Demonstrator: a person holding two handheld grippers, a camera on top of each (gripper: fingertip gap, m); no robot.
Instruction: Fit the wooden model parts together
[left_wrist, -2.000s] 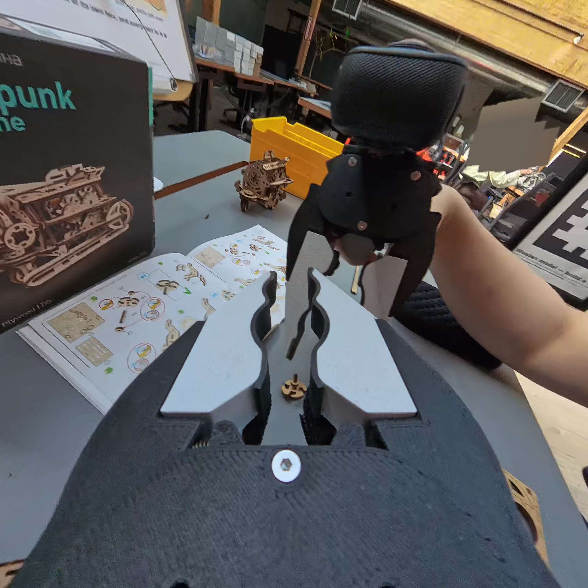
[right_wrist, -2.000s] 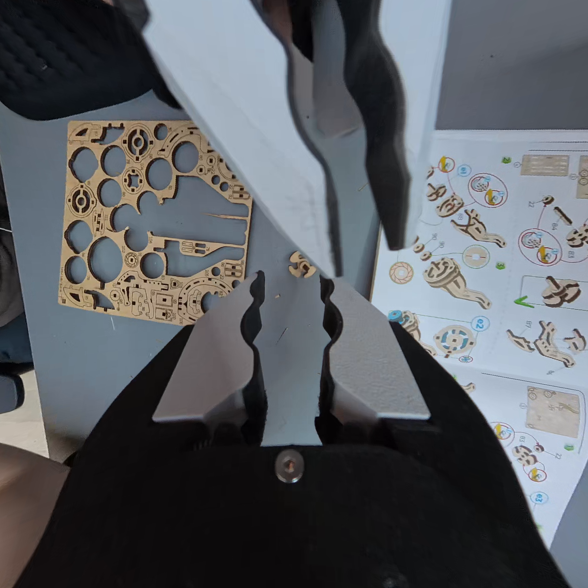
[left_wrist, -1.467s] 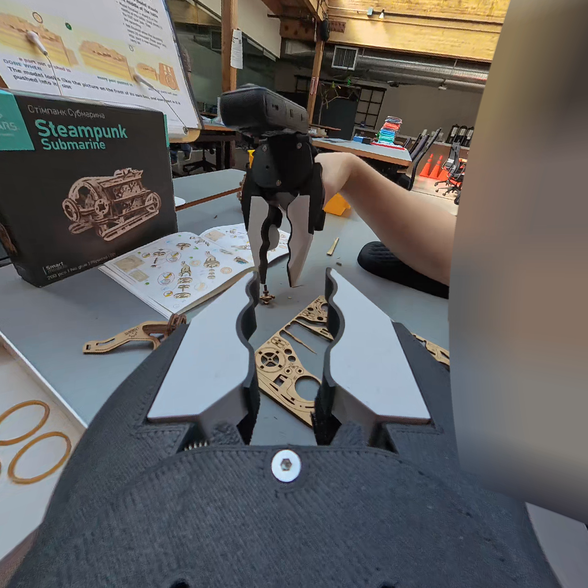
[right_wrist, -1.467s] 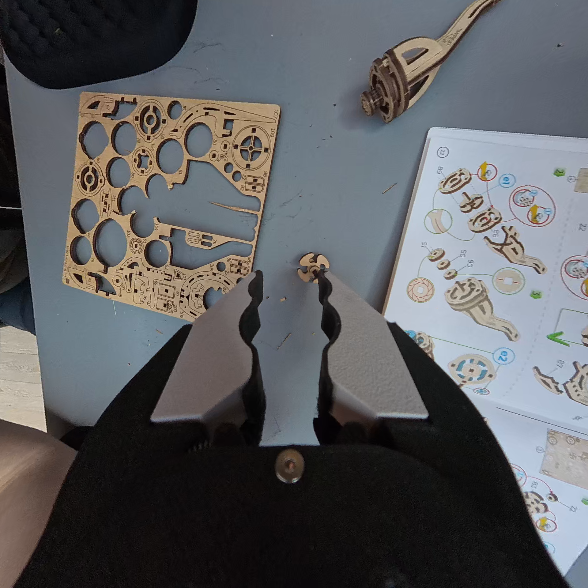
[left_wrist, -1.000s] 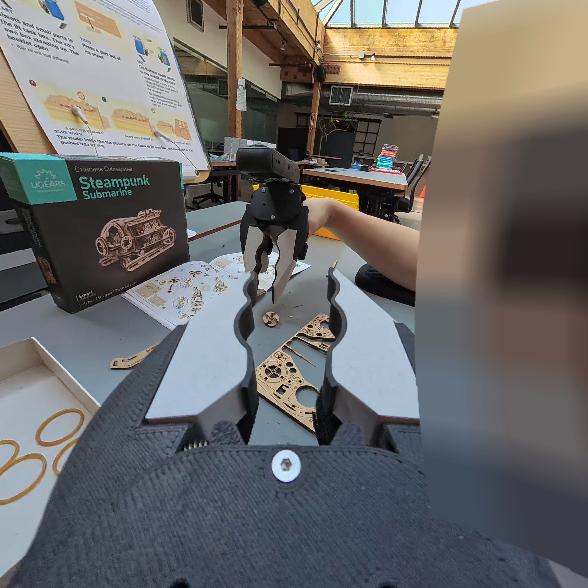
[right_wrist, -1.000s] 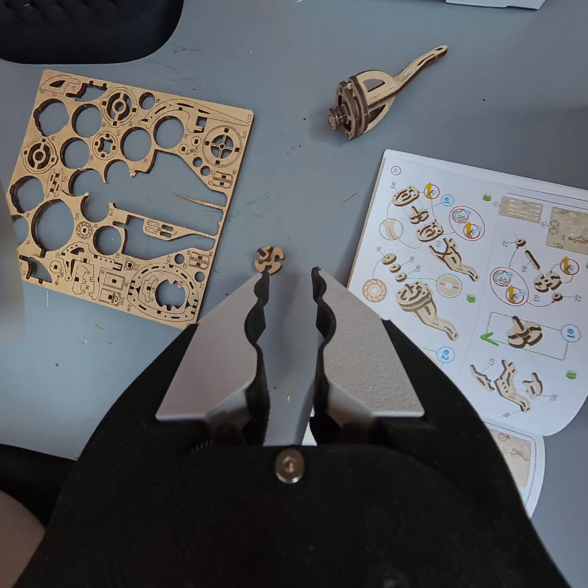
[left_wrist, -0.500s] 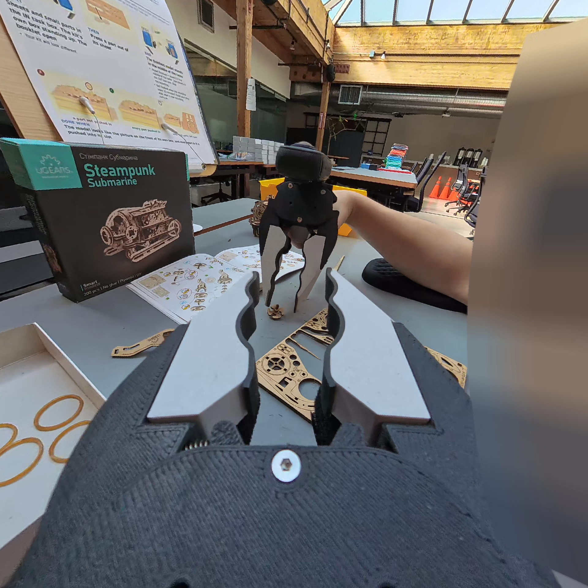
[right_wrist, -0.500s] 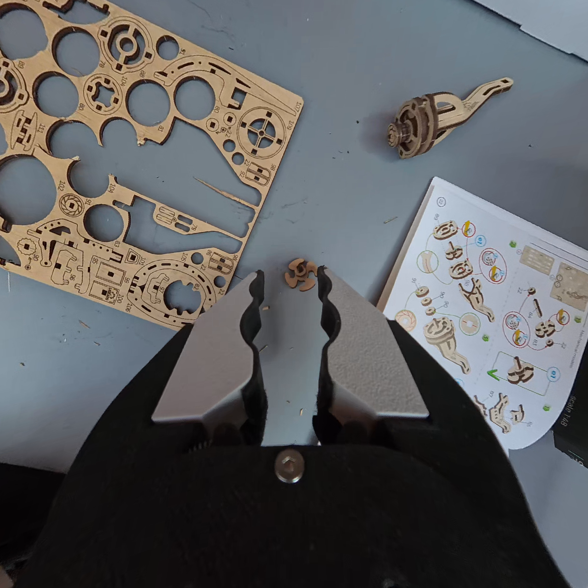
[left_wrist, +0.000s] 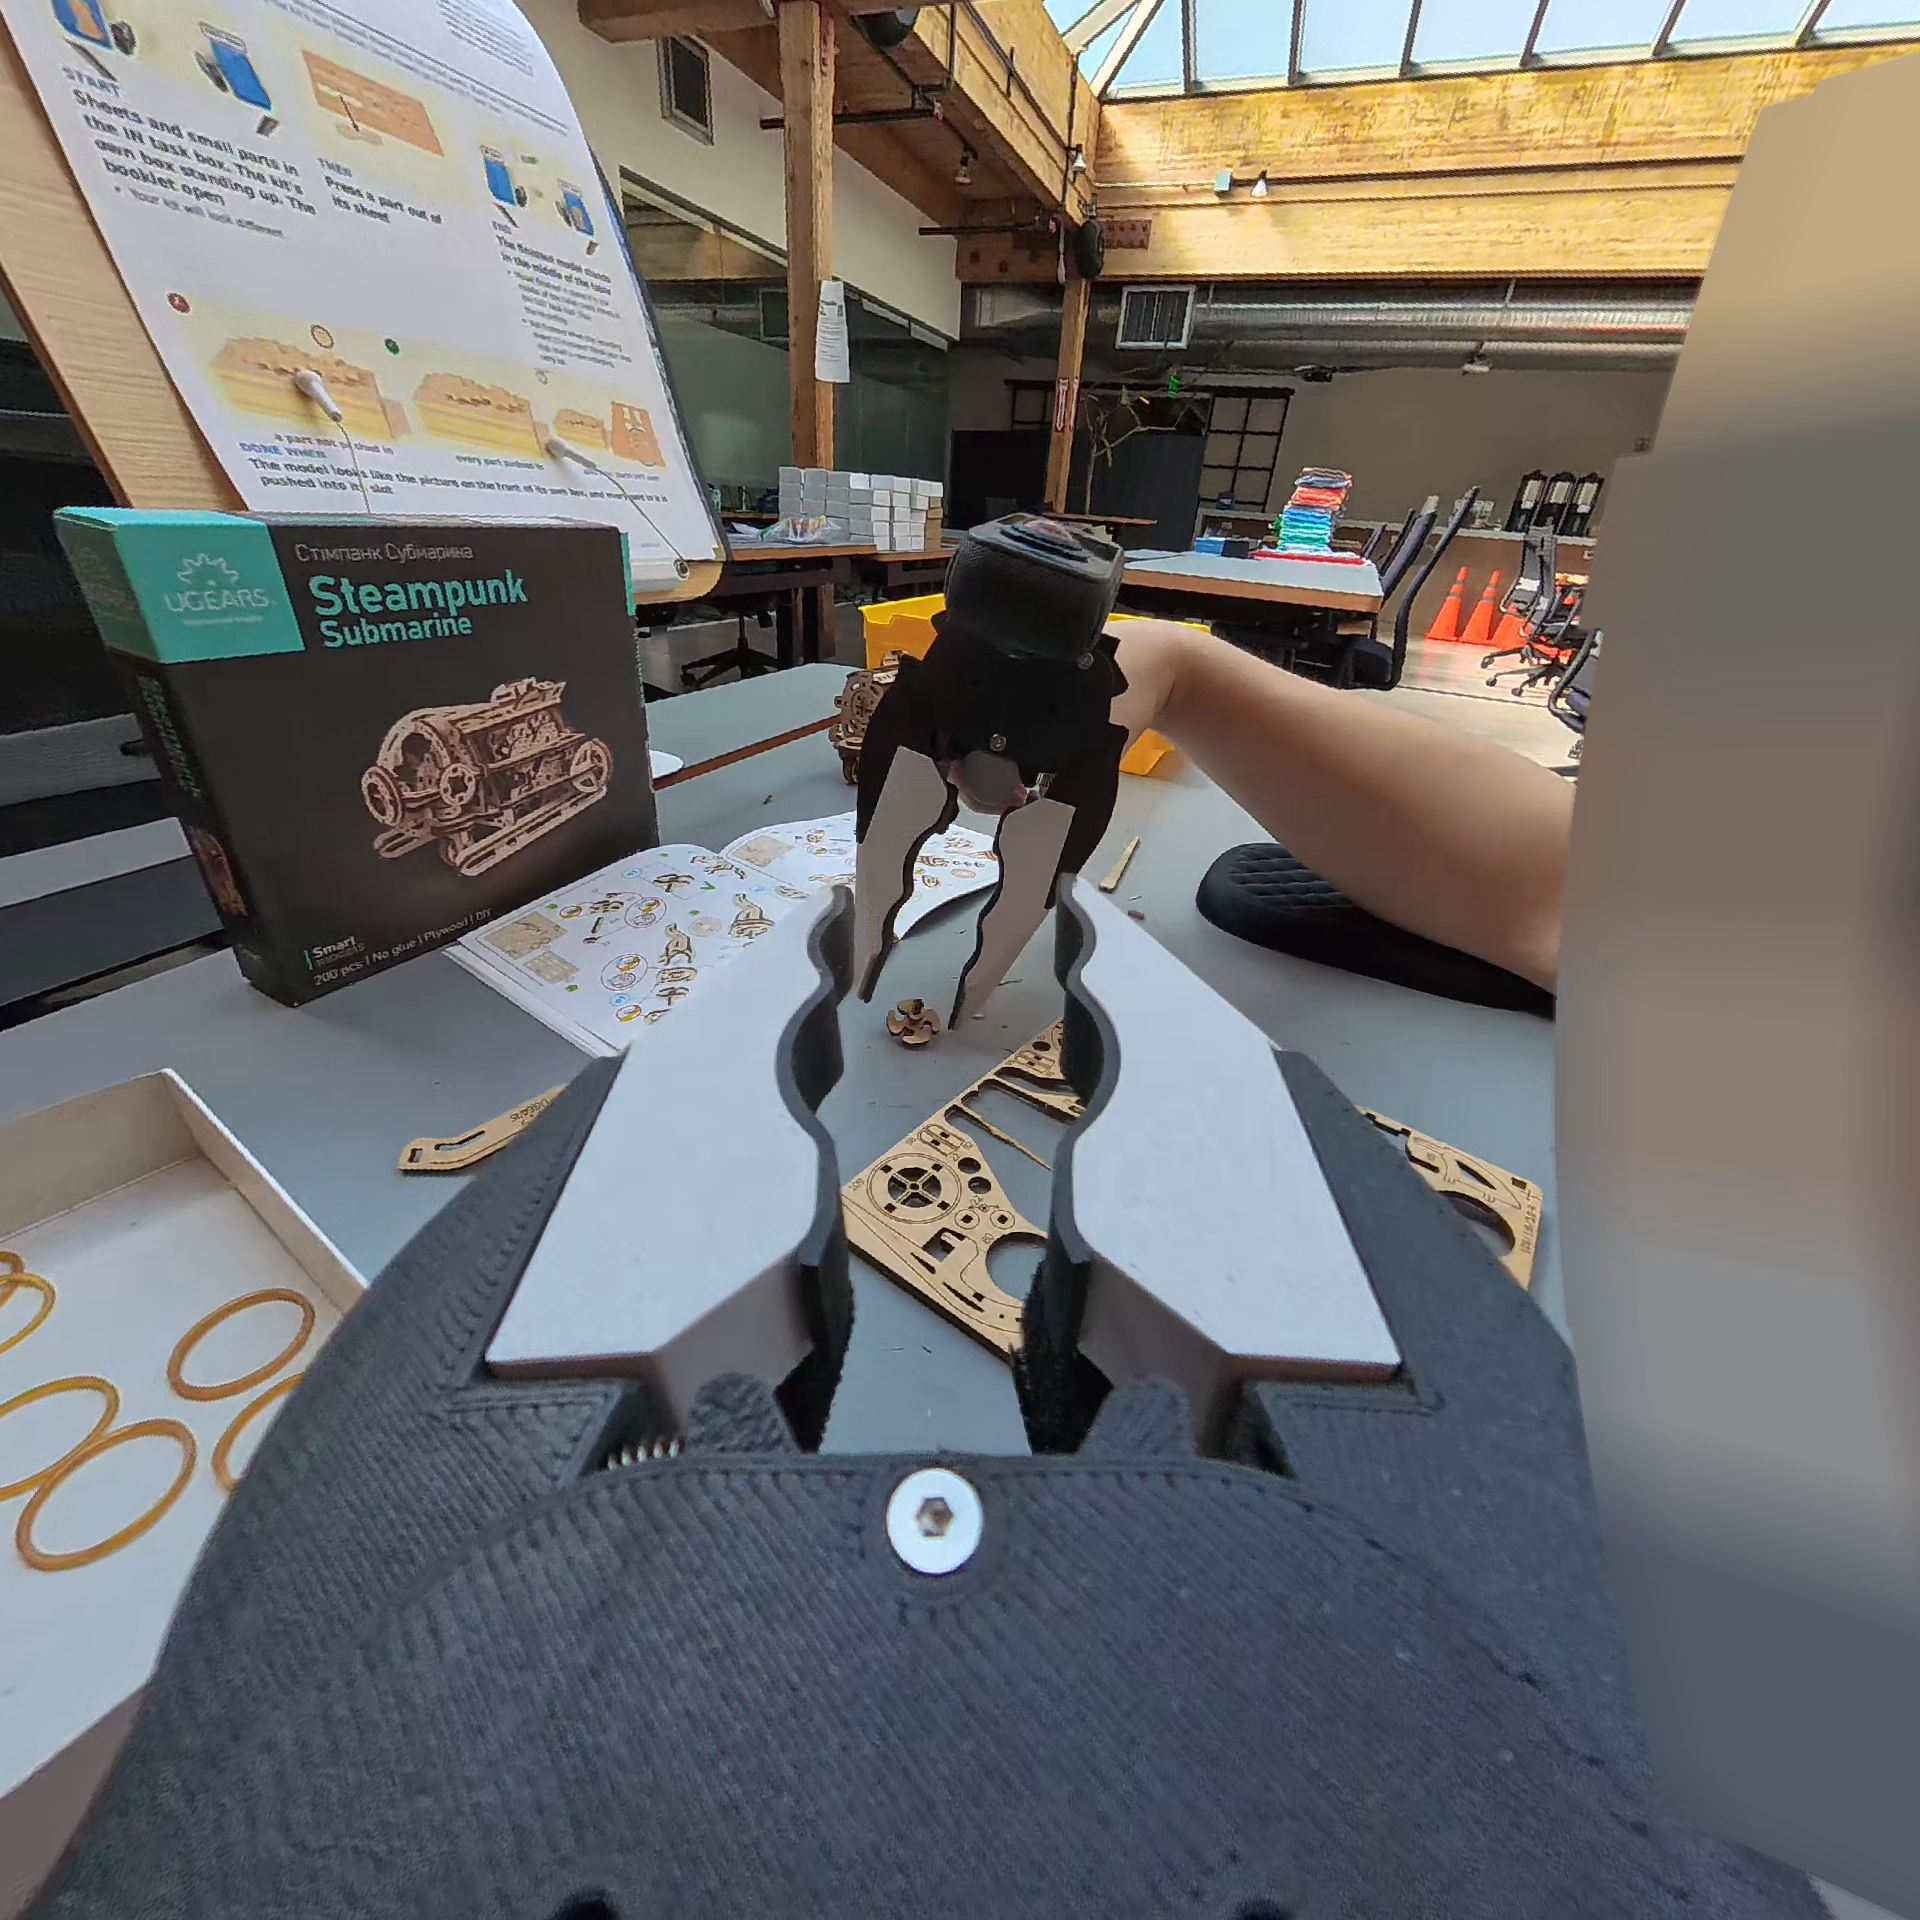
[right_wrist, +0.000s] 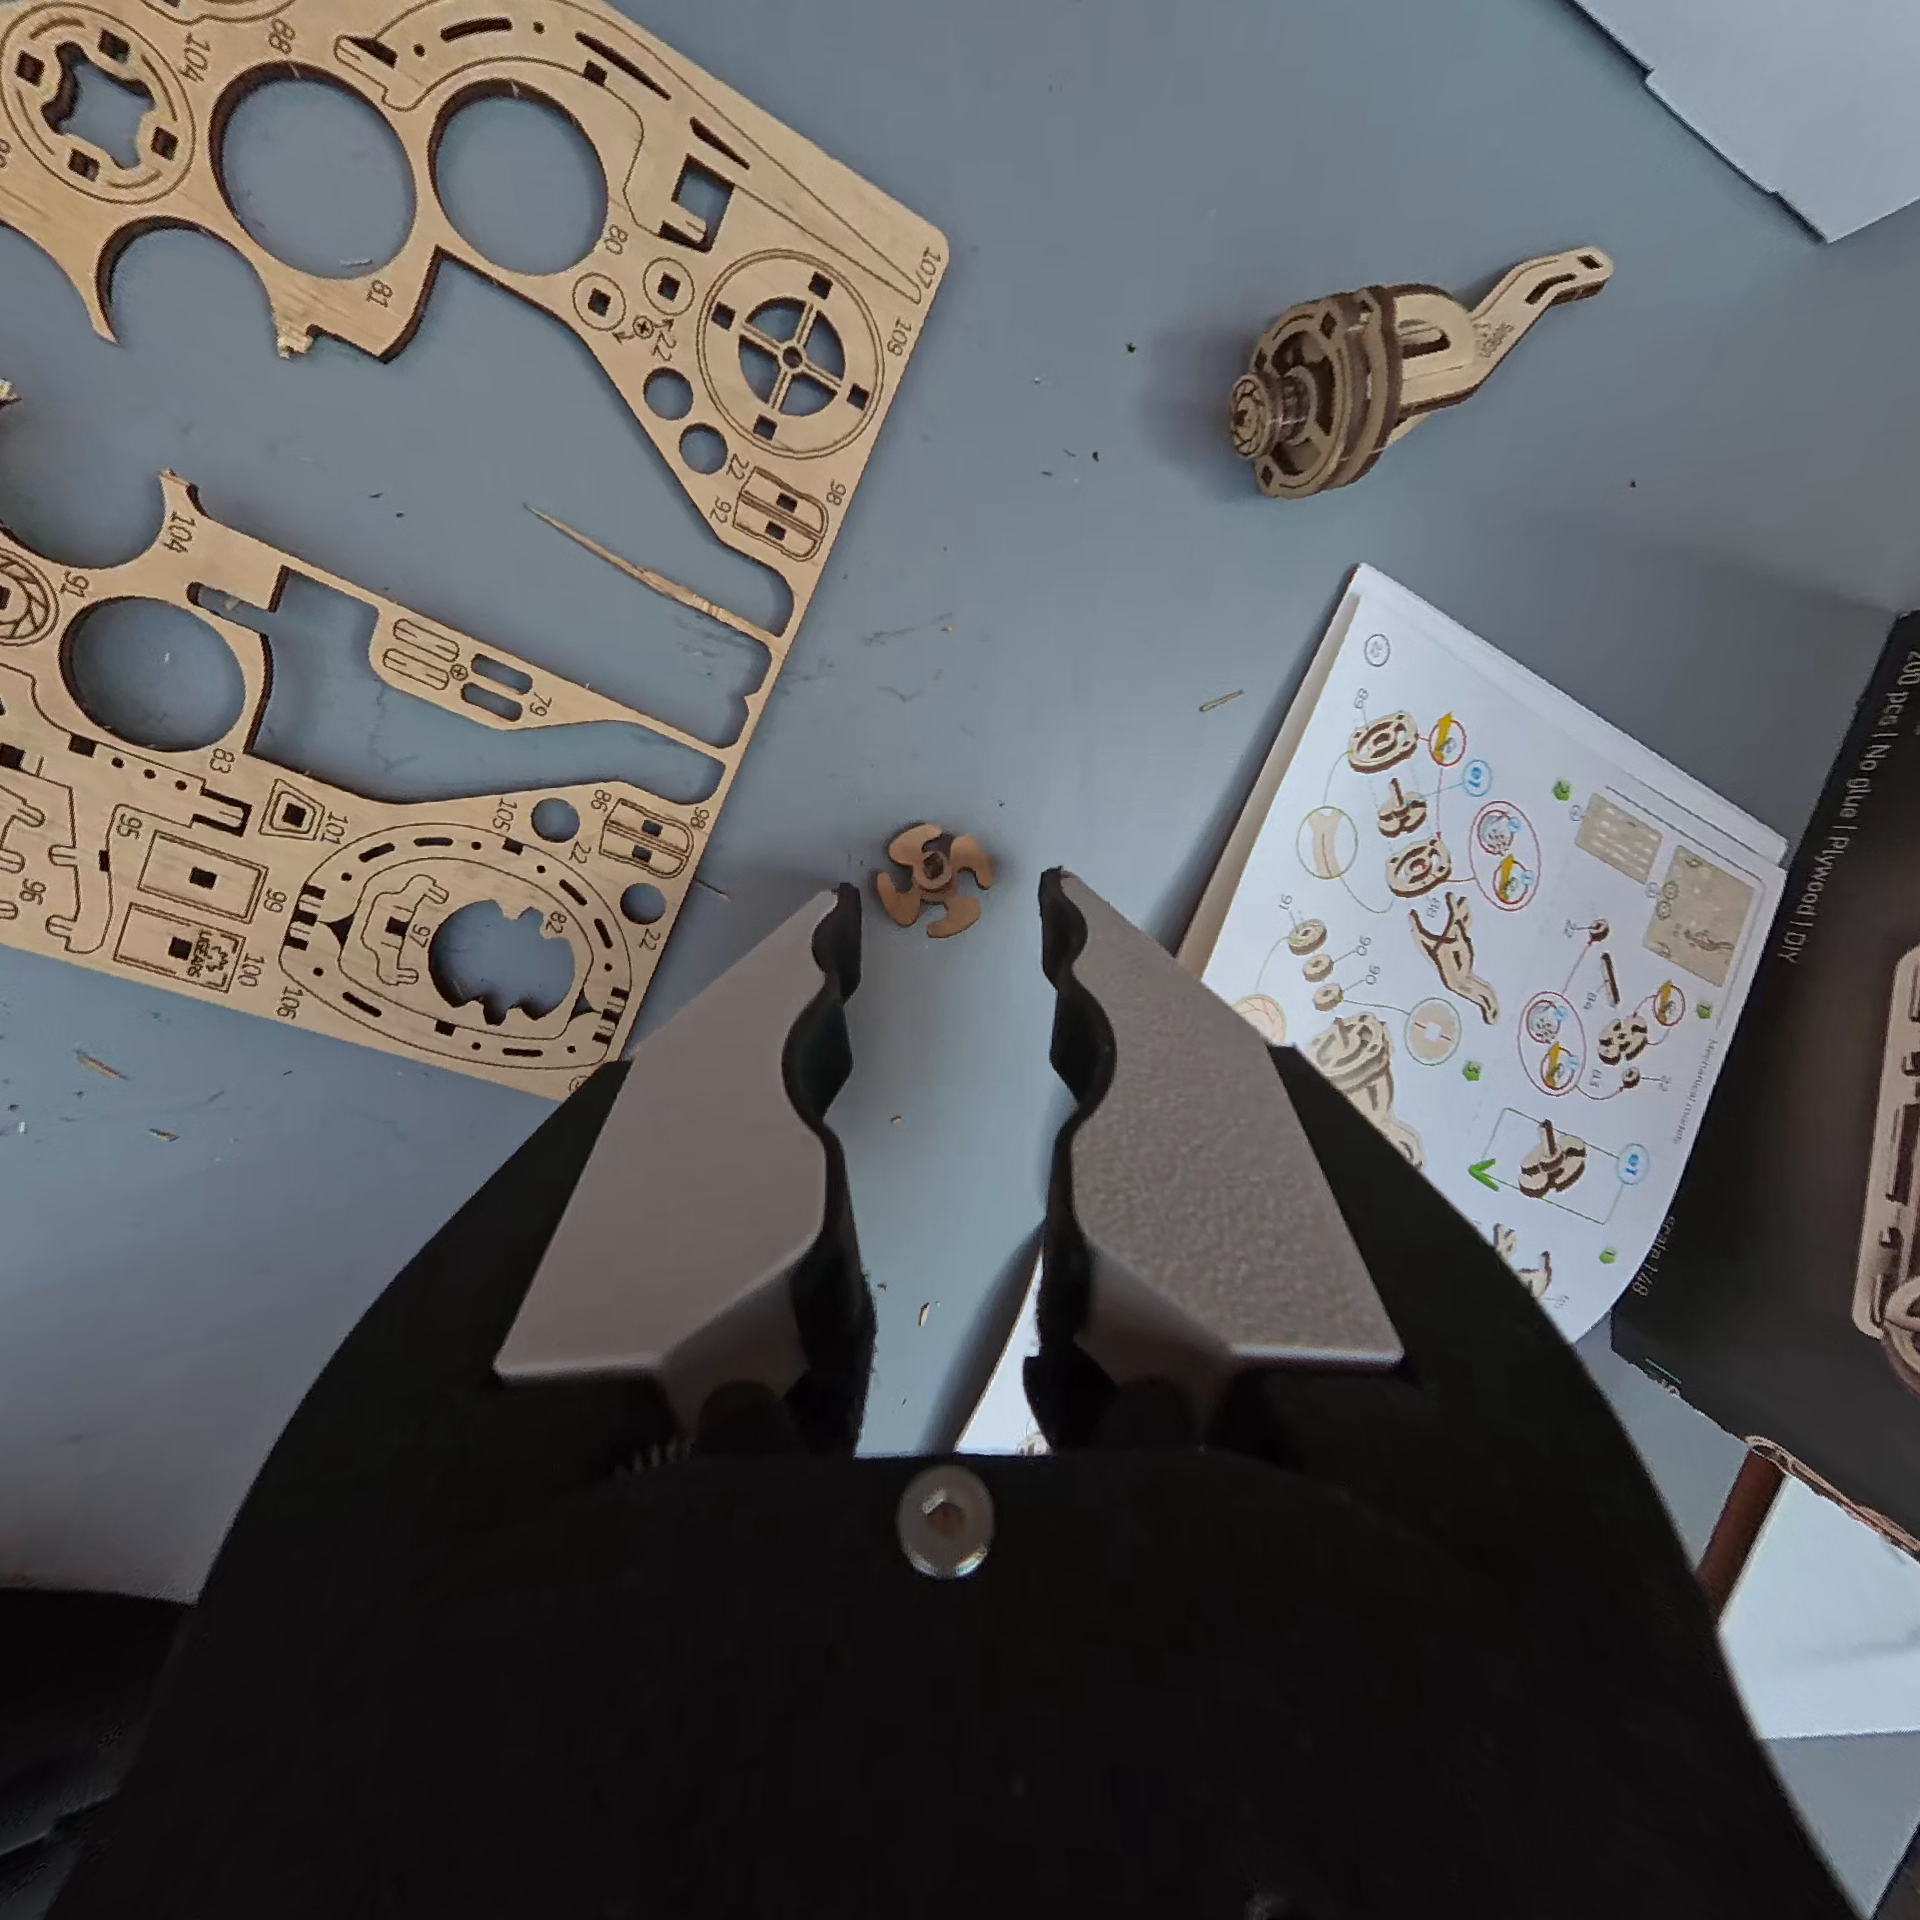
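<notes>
A small wooden propeller part (right_wrist: 932, 878) lies flat on the grey table (right_wrist: 1039, 582). My right gripper (right_wrist: 945, 894) is open and points down, its fingertips either side of the part and just short of it. In the left wrist view the right gripper (left_wrist: 914, 1003) stands over the same part (left_wrist: 913, 1023). My left gripper (left_wrist: 951, 914) is open and empty, held back above the table. A wooden sub-assembly with a curved arm (right_wrist: 1382, 384) lies at the upper right. A punched plywood sheet (right_wrist: 416, 582) lies at the left.
An open instruction booklet (right_wrist: 1496, 935) lies right of the part. A dark model box (left_wrist: 384, 727) stands behind it. A white tray with rubber bands (left_wrist: 125, 1351) is at the left. A black wrist pad (left_wrist: 1340, 925) and a person's forearm (left_wrist: 1351, 790) are at the right. My hands' fingertips stand some 20 cm from each other.
My right gripper has come down closer to the propeller part and opened wider around it. My left gripper has drawn back and stayed open.
</notes>
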